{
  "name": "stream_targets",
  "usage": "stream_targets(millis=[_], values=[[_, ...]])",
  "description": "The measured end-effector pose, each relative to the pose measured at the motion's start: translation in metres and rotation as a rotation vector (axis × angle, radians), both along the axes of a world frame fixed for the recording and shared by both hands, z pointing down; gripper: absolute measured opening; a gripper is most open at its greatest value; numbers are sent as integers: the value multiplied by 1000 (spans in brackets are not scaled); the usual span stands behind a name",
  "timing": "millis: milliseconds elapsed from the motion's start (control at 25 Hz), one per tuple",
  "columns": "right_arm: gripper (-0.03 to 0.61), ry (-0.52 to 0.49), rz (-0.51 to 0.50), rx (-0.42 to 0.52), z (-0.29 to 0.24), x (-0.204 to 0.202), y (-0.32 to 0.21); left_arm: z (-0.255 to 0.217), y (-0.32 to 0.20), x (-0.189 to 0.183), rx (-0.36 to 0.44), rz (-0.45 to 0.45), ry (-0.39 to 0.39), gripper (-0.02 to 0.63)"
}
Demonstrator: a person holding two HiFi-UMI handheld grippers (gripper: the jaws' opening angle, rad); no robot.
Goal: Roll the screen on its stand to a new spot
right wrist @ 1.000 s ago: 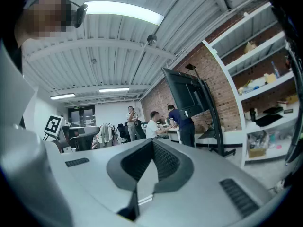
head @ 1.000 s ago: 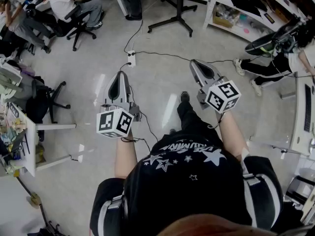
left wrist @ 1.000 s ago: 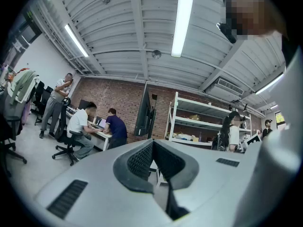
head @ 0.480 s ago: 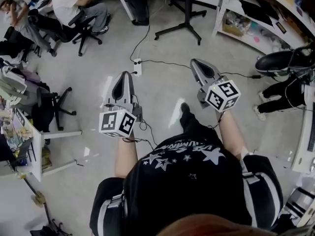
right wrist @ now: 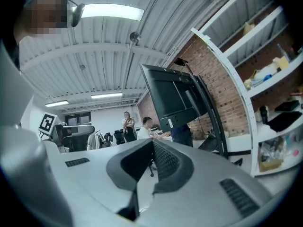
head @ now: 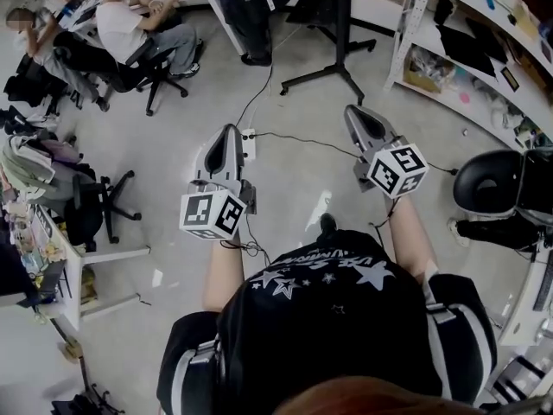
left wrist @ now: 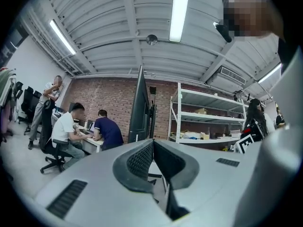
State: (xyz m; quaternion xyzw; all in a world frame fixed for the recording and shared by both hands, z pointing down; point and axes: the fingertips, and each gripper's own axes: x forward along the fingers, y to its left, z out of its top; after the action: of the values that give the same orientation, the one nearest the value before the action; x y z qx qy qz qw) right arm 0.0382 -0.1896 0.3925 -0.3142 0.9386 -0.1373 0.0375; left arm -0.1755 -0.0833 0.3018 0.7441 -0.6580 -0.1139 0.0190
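Observation:
The dark screen (right wrist: 173, 96) hangs on a black pole stand (right wrist: 214, 122) ahead in the right gripper view; the left gripper view shows the screen (left wrist: 139, 109) edge-on. From the head view the stand's pole (head: 343, 20) and floor legs (head: 321, 75) lie just beyond both grippers, apart from them. My left gripper (head: 226, 135) is held out over the floor, shut and empty, its jaws meeting (left wrist: 152, 143). My right gripper (head: 357, 113) points toward the stand's base, also shut on nothing (right wrist: 152, 143).
A white power strip (head: 249, 143) with cables lies on the floor between the grippers. White shelving (head: 458, 54) runs along the right. People sit at a desk (head: 130, 24) at the upper left. Office chairs (head: 91, 206), a left desk (head: 65, 258) and a black chair (head: 486, 181) stand nearby.
The person has stepped forward: the stand's base, the power strip and the shelving have slid down and nearer in the head view. Both grippers stay shut and held out.

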Motion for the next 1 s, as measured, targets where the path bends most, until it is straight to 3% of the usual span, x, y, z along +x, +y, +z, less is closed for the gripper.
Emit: stream_targets(millis=[520,800,1000], values=[[8,9,-51,90,-16,-9,-106,-4,-116,14,33,-9,-19,11],[8,6,-62,77,-14,-23,-129,-16,-143,2,48,1,-29,12],[8,-54,-77,123,-24,-35,-147,-21,-170,-4,74,28,-36,12]])
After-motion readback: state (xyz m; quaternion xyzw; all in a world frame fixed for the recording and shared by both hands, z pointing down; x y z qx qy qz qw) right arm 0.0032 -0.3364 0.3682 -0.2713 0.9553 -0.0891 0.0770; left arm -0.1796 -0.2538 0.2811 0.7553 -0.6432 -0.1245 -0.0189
